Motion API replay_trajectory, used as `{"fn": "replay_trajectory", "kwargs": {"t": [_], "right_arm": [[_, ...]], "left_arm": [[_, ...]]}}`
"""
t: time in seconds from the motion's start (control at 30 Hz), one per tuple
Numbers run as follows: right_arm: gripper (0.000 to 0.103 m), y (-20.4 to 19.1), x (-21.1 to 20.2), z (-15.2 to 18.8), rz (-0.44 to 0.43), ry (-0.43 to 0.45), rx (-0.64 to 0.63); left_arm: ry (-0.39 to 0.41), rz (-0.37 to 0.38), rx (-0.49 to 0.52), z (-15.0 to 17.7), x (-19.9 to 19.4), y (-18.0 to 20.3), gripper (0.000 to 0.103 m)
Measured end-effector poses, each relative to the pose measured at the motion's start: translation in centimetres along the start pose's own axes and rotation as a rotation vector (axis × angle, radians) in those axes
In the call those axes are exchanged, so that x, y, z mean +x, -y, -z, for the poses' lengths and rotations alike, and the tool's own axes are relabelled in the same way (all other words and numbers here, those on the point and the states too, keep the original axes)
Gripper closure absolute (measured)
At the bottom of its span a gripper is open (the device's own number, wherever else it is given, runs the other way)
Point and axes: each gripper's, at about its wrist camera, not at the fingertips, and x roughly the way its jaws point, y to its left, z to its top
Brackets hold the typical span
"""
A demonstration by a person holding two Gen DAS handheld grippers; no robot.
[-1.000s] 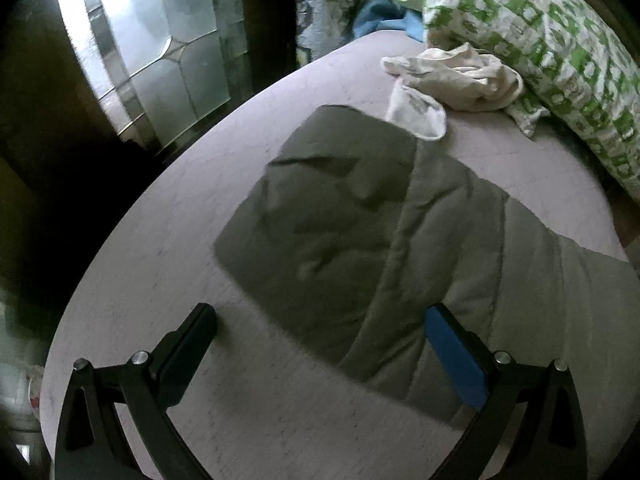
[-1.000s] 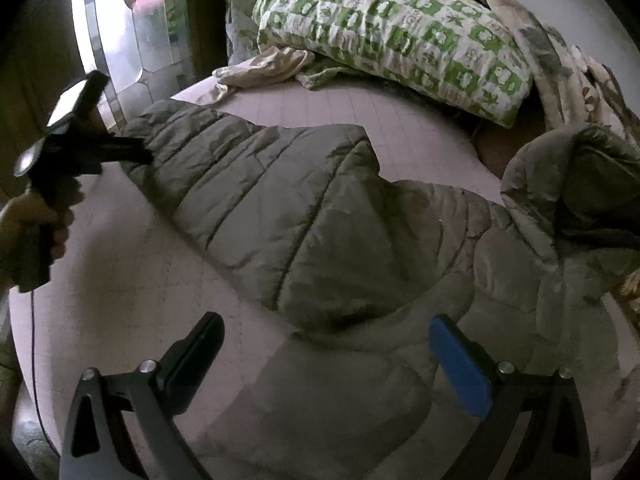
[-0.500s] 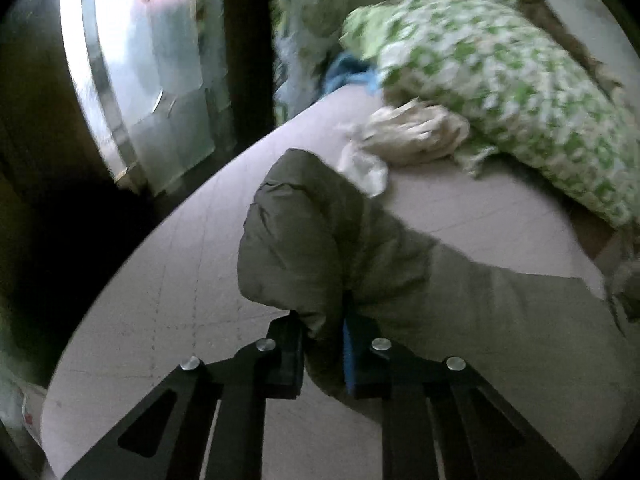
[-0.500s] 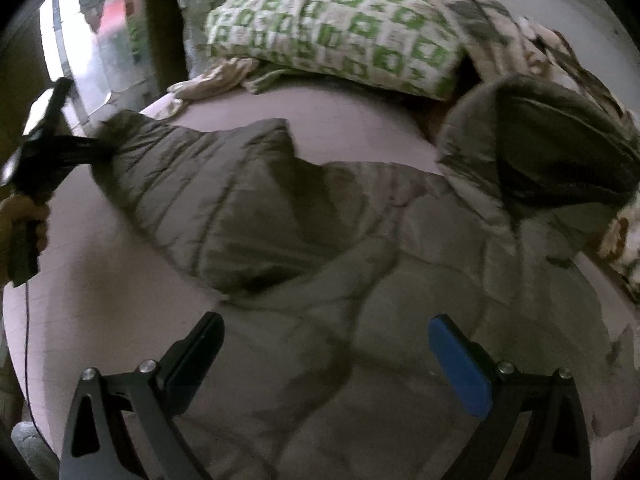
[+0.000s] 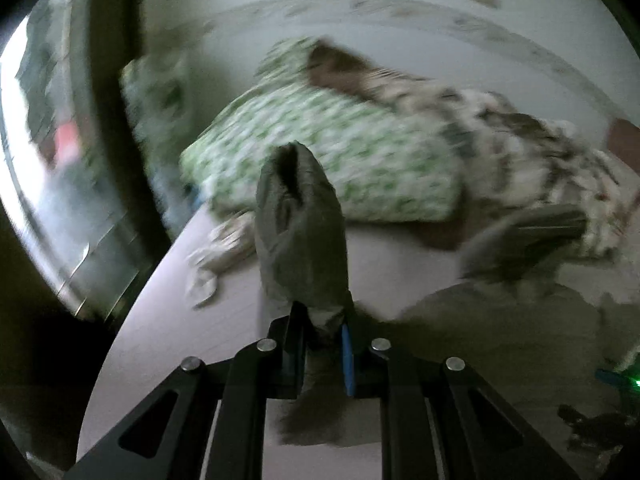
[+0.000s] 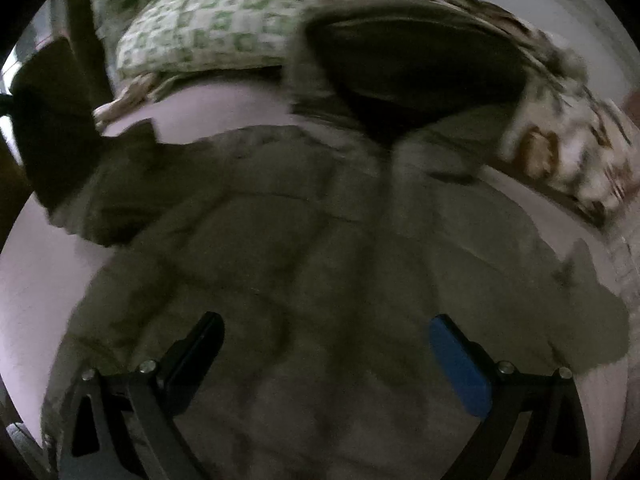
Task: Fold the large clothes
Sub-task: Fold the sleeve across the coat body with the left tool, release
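Observation:
An olive quilted jacket lies spread over the pale bed. Its hood stands open at the far side. My left gripper is shut on the end of the jacket's sleeve and holds it up off the bed, the cuff pointing upward. The jacket body shows in the left wrist view at the right. My right gripper is open and empty, hovering over the lower part of the jacket body. Both views are blurred by motion.
A green-and-white checked pillow and a patterned blanket lie at the far side of the bed. A crumpled cream cloth lies near the pillow. A window and dark frame stand at the left.
My left gripper closed on the sleeve end, then lifted it and swung it toward the jacket body. My right gripper moved over the jacket body and stayed open.

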Motion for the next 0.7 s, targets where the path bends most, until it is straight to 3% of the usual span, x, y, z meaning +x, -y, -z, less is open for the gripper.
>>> {"fn": "replay_trajectory", "kwargs": {"t": [0.2, 0.37, 0.53, 0.63, 0.7], "right_arm": [[0.000, 6.2, -1.3, 2.0, 0.028, -0.001, 0.093], [0.000, 9.4, -2.3, 4.0, 0.040, -0.002, 0.157], [0.000, 13.2, -3.3, 6.0, 0.066, 0.001, 0.224], [0.000, 15.5, -3.8, 7.1, 0.081, 0.000, 0.265], [0.000, 16.6, -3.9, 7.6, 0.091, -0.004, 0.287]], "left_arm": [[0.054, 0.121, 0.121, -2.4, -2.3, 10.4, 0.088], [0.050, 0.234, 0.198, -2.7, -2.7, 19.0, 0.088], [-0.018, 0.345, 0.264, 0.1, -1.3, 27.7, 0.088], [-0.109, 0.384, 0.305, 2.9, 1.2, 32.2, 0.088], [-0.194, 0.405, 0.308, 4.9, 3.2, 34.4, 0.082]]}}
